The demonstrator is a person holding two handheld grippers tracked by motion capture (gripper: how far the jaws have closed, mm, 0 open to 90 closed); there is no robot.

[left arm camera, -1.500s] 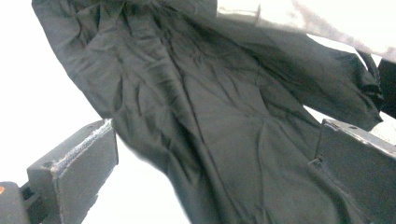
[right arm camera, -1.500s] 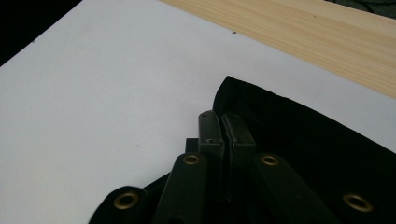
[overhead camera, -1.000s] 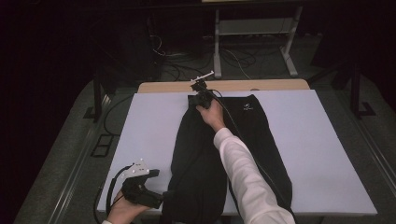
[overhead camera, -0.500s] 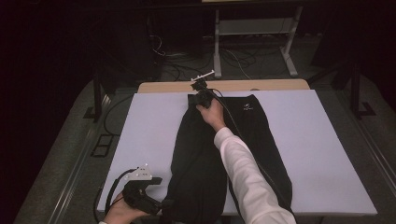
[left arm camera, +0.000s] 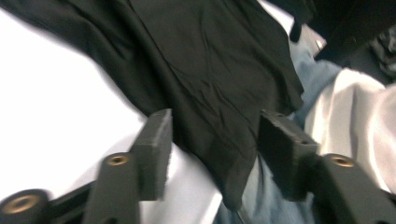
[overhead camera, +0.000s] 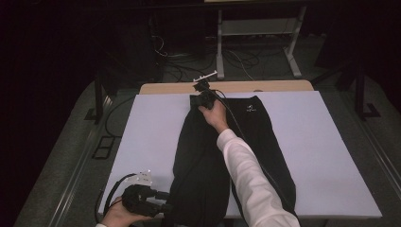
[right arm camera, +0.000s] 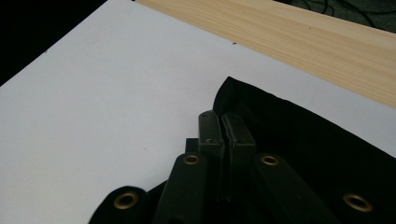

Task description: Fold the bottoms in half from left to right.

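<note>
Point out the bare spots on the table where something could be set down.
Bare white table lies right of the black garment, and more on its left, above the left gripper. The middle is crowded: garment, sleeve and right gripper, shut on the garment.

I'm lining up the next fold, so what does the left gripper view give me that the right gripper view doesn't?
Left gripper view: the left gripper, jaws apart and just closing, with a loose corner of the black garment between them, pads not yet pressing.

Right gripper view: the right gripper, jaws together at the garment's far edge, and the wooden table edge.

Both: the garment on the white cover.
</note>
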